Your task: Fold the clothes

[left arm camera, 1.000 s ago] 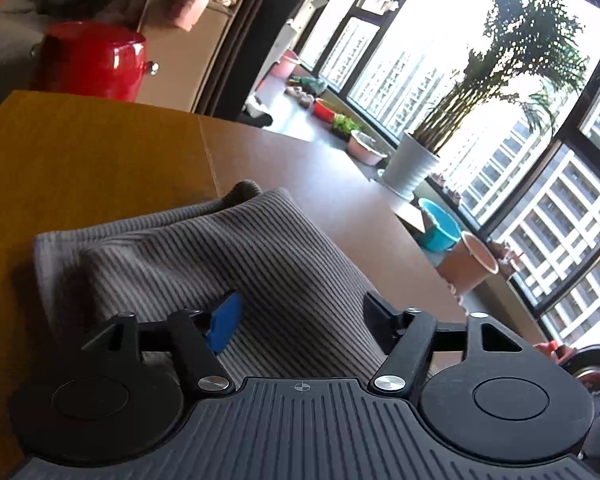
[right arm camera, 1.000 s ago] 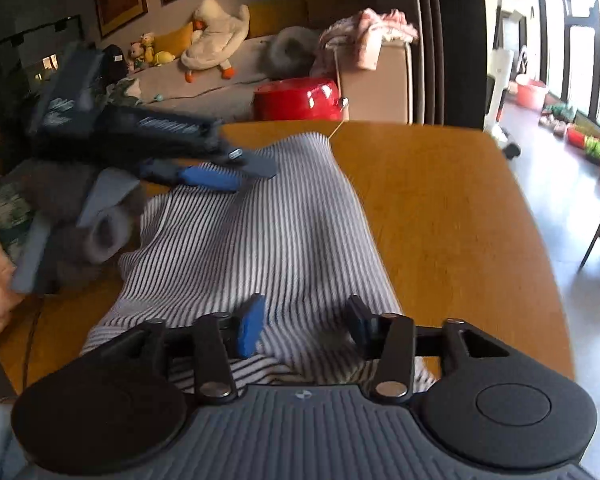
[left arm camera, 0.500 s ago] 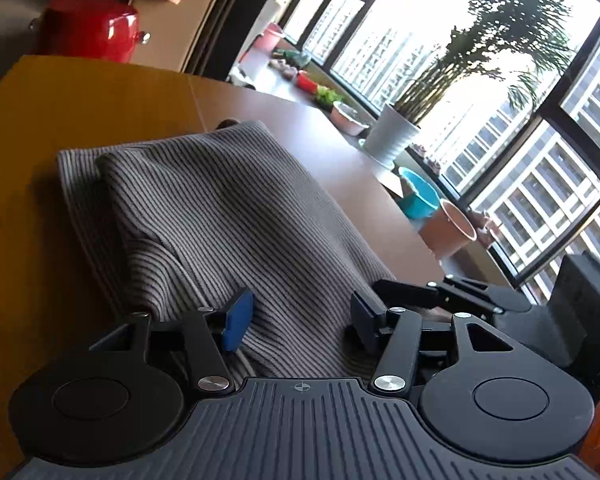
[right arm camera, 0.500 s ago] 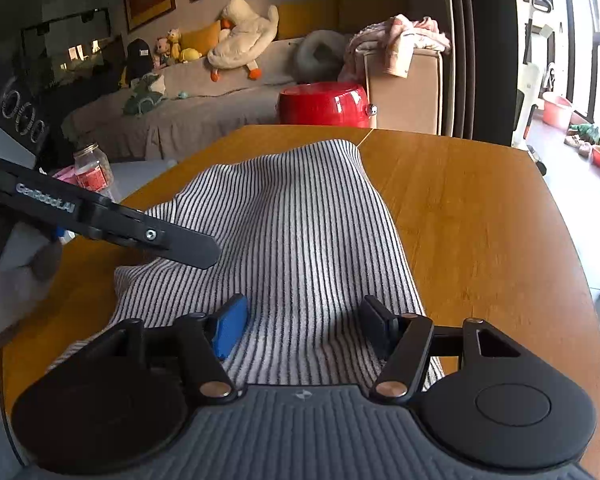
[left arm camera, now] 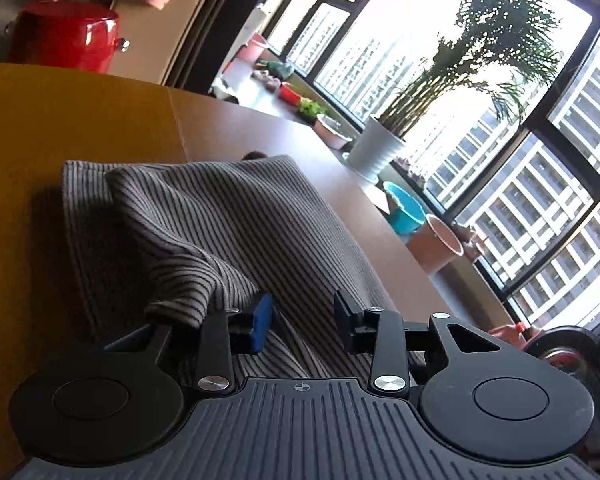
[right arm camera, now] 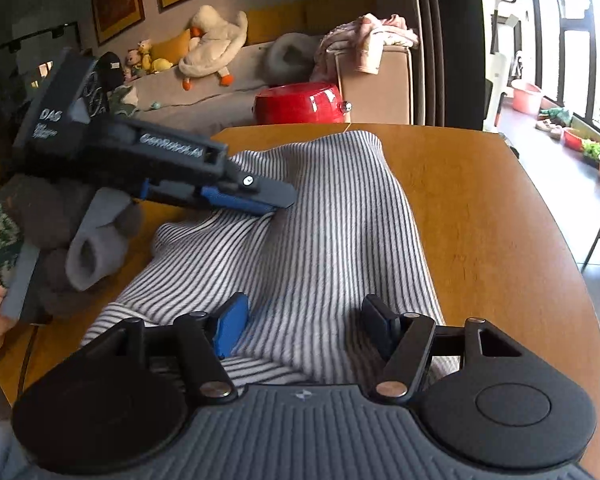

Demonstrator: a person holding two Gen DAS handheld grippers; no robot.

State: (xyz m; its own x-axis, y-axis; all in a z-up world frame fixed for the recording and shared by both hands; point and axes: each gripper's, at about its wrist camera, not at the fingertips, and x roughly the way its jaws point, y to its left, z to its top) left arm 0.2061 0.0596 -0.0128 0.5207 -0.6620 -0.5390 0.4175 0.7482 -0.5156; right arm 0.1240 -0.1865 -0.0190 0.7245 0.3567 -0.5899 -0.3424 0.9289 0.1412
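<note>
1. On the wooden table lies the striped garment, spread from the near edge towards the far edge, where a red pot stands beyond the table.
2. The left gripper has its jaws closing, with a raised ridge of the striped garment running between them; a bunched fold sits against the outside of the blue left pad, and I cannot tell whether the pads press the cloth yet.
3. From the right wrist view, the left gripper reaches in from the left and meets a pulled-up crease at the garment's left side.
4. The right gripper stands open at the garment's near edge; the cloth passes between its fingers without either pad squeezing it.
5. A gloved hand holds the left gripper's handle beside the table's left edge.
</note>
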